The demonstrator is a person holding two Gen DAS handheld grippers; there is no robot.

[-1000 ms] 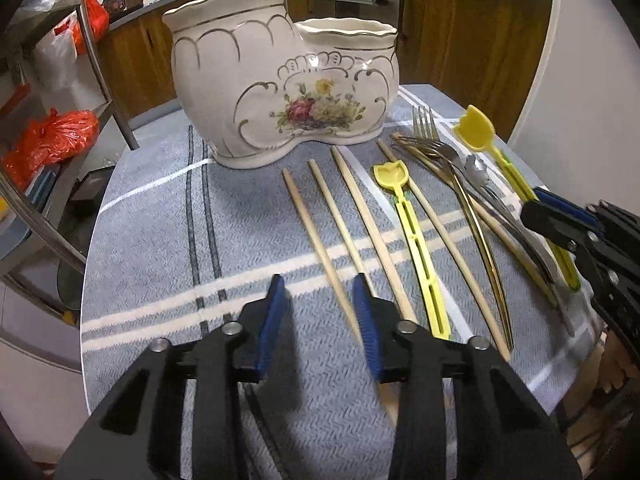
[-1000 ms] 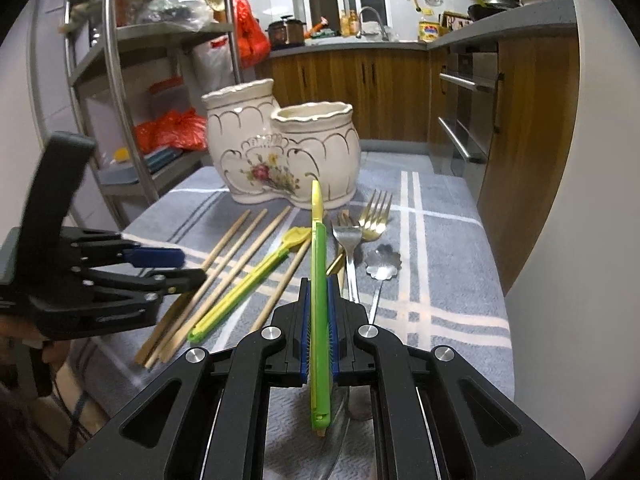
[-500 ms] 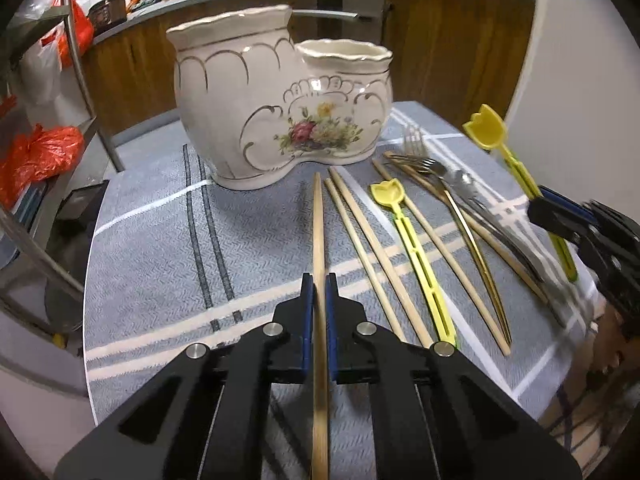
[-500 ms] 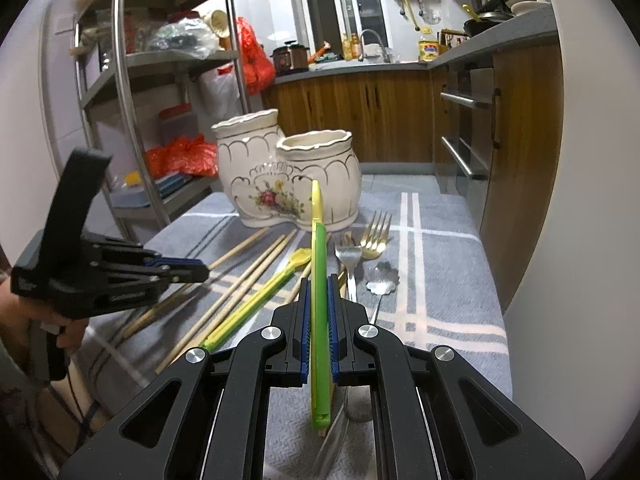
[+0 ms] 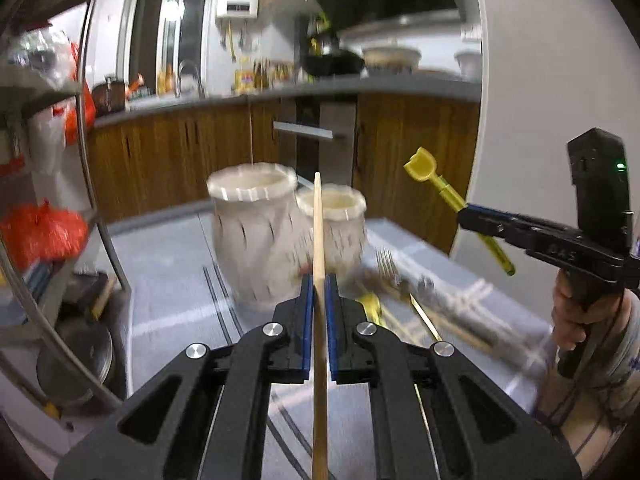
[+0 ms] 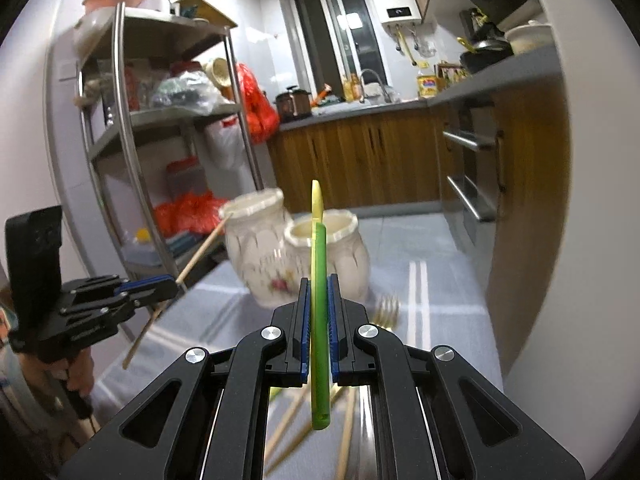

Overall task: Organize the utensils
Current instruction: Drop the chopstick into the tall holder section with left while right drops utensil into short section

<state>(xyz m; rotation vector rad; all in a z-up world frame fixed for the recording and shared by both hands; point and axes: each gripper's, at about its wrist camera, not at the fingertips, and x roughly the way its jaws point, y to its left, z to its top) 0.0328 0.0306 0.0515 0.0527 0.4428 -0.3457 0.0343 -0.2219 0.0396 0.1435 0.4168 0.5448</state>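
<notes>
No legible text or labels.

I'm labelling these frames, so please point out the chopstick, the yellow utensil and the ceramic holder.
chopstick (image 5: 318, 232): left wrist view, on the wooden shaft above the closed fingers.
yellow utensil (image 6: 319, 264): right wrist view, on the green handle above the closed fingers.
ceramic holder (image 6: 256, 240): right wrist view, on the taller pot's front wall.

The two-pot holder (image 5: 280, 236) stands on the table (image 5: 168, 264), toward its far edge, the taller pot left of the shorter. A fork (image 5: 386, 264) and other utensils (image 5: 440, 312) lie on the table right of the holder, toward the near edge. A shelf rack (image 6: 132, 132) stands beyond the table's left edge, cabinets (image 6: 360, 160) behind its far edge.
</notes>
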